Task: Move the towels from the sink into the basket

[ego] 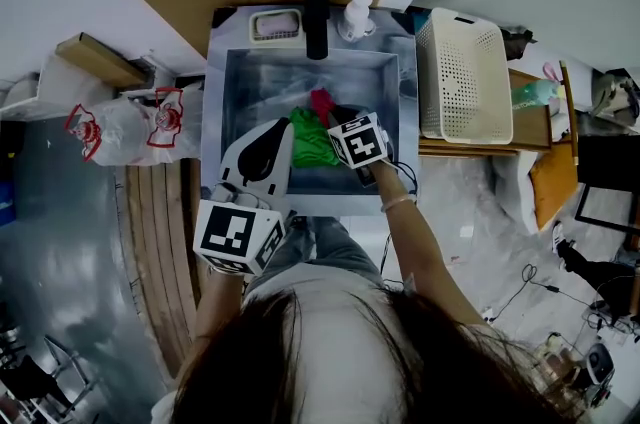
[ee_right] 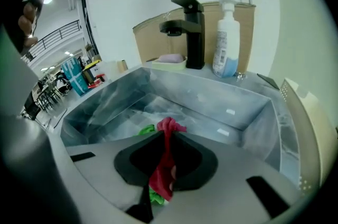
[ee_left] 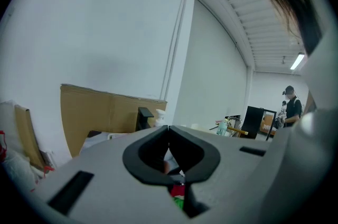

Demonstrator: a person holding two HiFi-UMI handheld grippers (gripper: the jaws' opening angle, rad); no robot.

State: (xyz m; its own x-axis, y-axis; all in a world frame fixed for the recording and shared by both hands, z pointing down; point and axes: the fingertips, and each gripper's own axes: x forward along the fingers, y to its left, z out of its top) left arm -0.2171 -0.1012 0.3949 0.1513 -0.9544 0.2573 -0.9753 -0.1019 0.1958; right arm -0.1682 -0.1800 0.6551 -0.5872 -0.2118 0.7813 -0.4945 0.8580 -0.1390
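The steel sink fills the middle of the head view, with the white slotted basket just beside its right wall; only the basket's rim shows at the edge of the right gripper view. A sheet of cardboard leans on the wall behind. The left gripper is raised near the sink's left edge, its jaws pressed together on nothing, aimed at the wall. The right gripper reaches into the sink, jaws clamped on the red towel, whose lower part hangs between them. The green towel lies in the sink, mostly hidden behind the jaws there and partly covered by the marker cube from above
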